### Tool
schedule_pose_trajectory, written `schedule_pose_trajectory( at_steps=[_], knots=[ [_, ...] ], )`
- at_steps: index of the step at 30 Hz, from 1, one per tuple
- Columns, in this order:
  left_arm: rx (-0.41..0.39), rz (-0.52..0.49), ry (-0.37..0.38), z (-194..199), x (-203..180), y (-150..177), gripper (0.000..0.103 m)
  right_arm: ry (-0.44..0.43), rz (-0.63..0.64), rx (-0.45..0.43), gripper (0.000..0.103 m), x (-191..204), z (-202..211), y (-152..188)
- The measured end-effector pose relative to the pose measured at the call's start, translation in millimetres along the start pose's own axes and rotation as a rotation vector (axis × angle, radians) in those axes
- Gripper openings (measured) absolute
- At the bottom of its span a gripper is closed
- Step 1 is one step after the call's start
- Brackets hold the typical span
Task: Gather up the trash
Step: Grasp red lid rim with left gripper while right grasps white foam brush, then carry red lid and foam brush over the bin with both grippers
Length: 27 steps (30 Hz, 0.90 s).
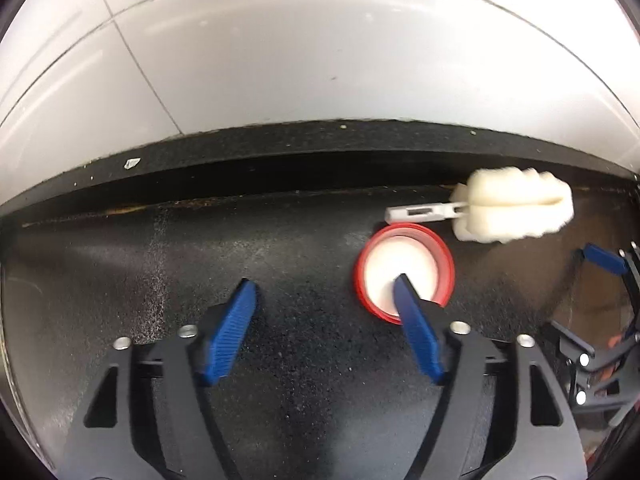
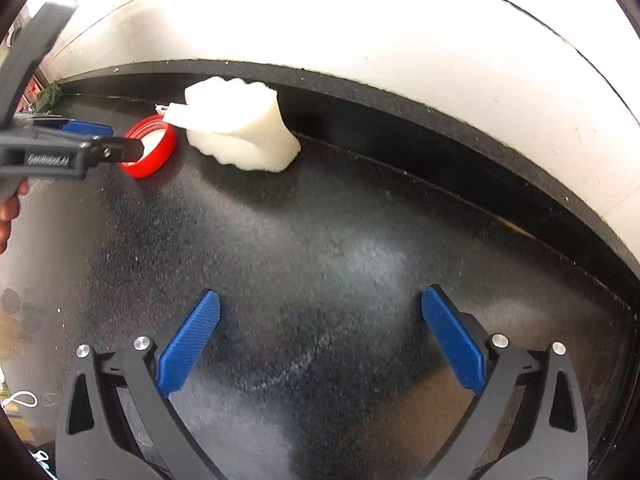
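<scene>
Person's hand (image 2: 10, 216) (right wrist view only)

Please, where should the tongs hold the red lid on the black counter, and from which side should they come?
Grip the red lid by its raised rim, coming from above. It lies flat with the open side up, so one finger can go inside and one outside the wall; the sponge brush crowds its far side.

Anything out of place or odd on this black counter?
A round red plastic lid lies upside down, and a white foam sponge brush head, detached from any handle, lies beside it. Pale crumbs dot the black counter.
</scene>
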<state>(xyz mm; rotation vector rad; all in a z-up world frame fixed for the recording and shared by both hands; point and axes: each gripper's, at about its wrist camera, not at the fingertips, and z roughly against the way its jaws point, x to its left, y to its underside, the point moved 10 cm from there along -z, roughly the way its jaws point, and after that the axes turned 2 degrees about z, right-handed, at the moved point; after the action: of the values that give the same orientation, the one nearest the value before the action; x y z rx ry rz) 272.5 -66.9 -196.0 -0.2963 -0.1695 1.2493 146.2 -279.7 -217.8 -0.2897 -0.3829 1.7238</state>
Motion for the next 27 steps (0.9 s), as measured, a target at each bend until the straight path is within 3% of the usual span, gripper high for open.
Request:
schedule_pose_trajectory(
  at_steps=[1,2,6,11,13,15,19,21,27],
  knots=[
    [0.001,-0.015,0.022,3.4,-2.8,2.1,0.038,-0.002,0.005,0.0,0.098,1.8,-2.5,-6.3],
    [0.008,-0.016,0.048,4.4,-6.9,7.3,0.015,-0.004,0.012,-0.001,0.098,4.3,-4.0,-11.5],
    [0.042,0.028,0.078,11.6,6.9,26.9,0.012,-0.03,0.08,0.009,0.098,18.8,-16.6,-40.1],
    [0.061,0.067,0.059,21.1,33.4,52.4,0.012,0.019,0.268,-0.071,0.097,45.3,-24.2,-84.8],
    [0.066,0.084,0.057,24.0,39.3,58.9,0.012,0.027,0.282,-0.074,0.097,49.6,-28.9,-101.8],
    [0.069,0.099,0.048,27.1,41.3,64.3,0.012,-0.028,0.271,-0.045,0.095,58.4,-36.4,-112.1],
    [0.08,0.155,0.032,29.5,45.9,73.0,0.011,-0.082,0.217,-0.019,0.032,71.6,-41.2,-131.1],
    [0.089,0.172,0.042,29.5,53.9,72.4,0.004,-0.115,0.183,-0.02,0.025,80.3,-36.0,-137.0],
    [0.075,0.211,0.044,52.1,59.6,108.2,0.003,-0.151,0.119,-0.087,0.021,100.1,7.9,-140.5]
  ],
)
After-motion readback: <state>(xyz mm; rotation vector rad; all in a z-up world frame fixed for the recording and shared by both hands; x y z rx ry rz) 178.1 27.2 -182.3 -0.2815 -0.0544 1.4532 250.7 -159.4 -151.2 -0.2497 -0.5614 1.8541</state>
